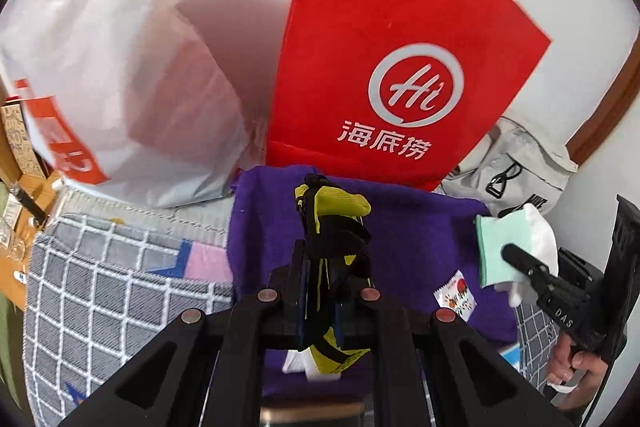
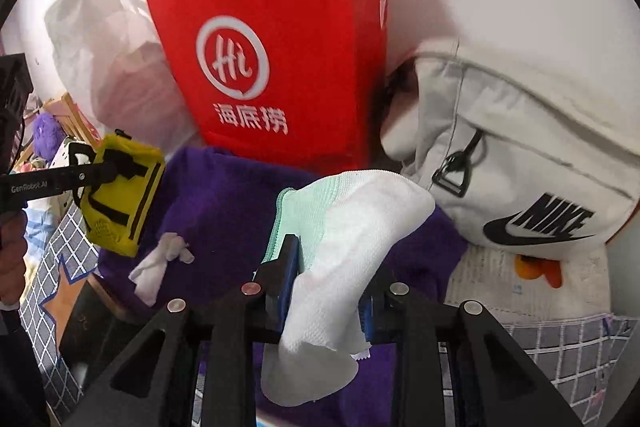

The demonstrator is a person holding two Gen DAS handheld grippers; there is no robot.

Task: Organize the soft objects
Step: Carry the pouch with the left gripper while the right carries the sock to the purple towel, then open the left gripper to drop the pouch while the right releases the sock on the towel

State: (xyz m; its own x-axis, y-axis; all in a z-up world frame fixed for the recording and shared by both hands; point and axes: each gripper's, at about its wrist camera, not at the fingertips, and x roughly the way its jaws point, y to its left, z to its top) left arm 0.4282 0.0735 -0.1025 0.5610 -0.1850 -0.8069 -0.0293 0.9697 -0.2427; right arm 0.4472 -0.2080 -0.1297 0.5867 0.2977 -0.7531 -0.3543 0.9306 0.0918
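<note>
My left gripper (image 1: pixel 326 259) is shut on a yellow and black pouch (image 1: pixel 340 205), held above a purple cloth (image 1: pixel 408 223). The pouch also shows at the left of the right wrist view (image 2: pixel 120 195). My right gripper (image 2: pixel 326 267) is shut on a white and mint sock (image 2: pixel 352 223), also above the purple cloth (image 2: pixel 216 195). The sock and right gripper (image 1: pixel 516 261) show at the right of the left wrist view. A small crumpled white cloth (image 2: pixel 158 263) lies on the purple cloth.
A red paper bag (image 1: pixel 400 59) stands behind the purple cloth. A white plastic bag (image 1: pixel 120 67) sits to its left, a white Nike bag (image 2: pixel 520 163) to its right. A grey checked blanket (image 1: pixel 100 291) covers the surface. An orange item (image 2: pixel 538 269) lies under the Nike bag.
</note>
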